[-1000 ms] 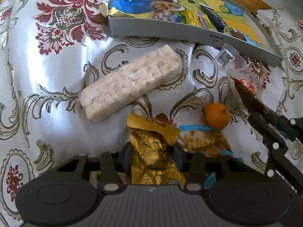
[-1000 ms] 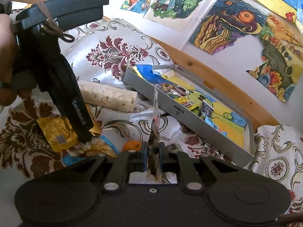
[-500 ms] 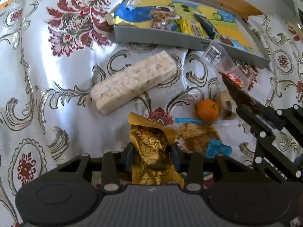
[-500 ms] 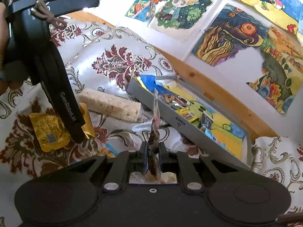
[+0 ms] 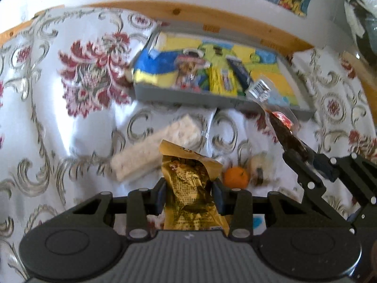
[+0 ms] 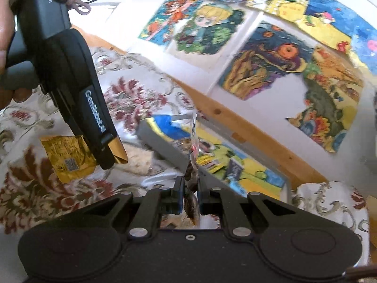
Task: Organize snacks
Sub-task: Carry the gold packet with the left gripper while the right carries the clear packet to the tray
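My left gripper (image 5: 189, 188) is shut on a gold foil snack packet (image 5: 190, 184), lifted off the cloth; the same gold packet (image 6: 68, 159) shows under the left gripper in the right wrist view. My right gripper (image 6: 189, 186) is shut on a clear packet with dark contents (image 6: 192, 162), held on edge; that clear packet (image 5: 275, 115) hangs near the grey tray (image 5: 188, 95). The grey tray (image 6: 165, 151) holds several colourful snack packs. A pale rice bar (image 5: 153, 151), an orange (image 5: 236, 177) and a small wrapped snack (image 5: 260, 168) lie on the cloth.
A white floral cloth (image 5: 70, 118) covers the table, with a wooden edge (image 5: 235, 18) behind the tray. Colourful drawings (image 6: 271, 59) hang on the wall. A hand (image 6: 6, 35) grips the left gripper's handle at the upper left of the right wrist view.
Both grippers rose and moved toward the tray with their packets. The gold packet came off the cloth. The tray now sits closer in the right wrist view.
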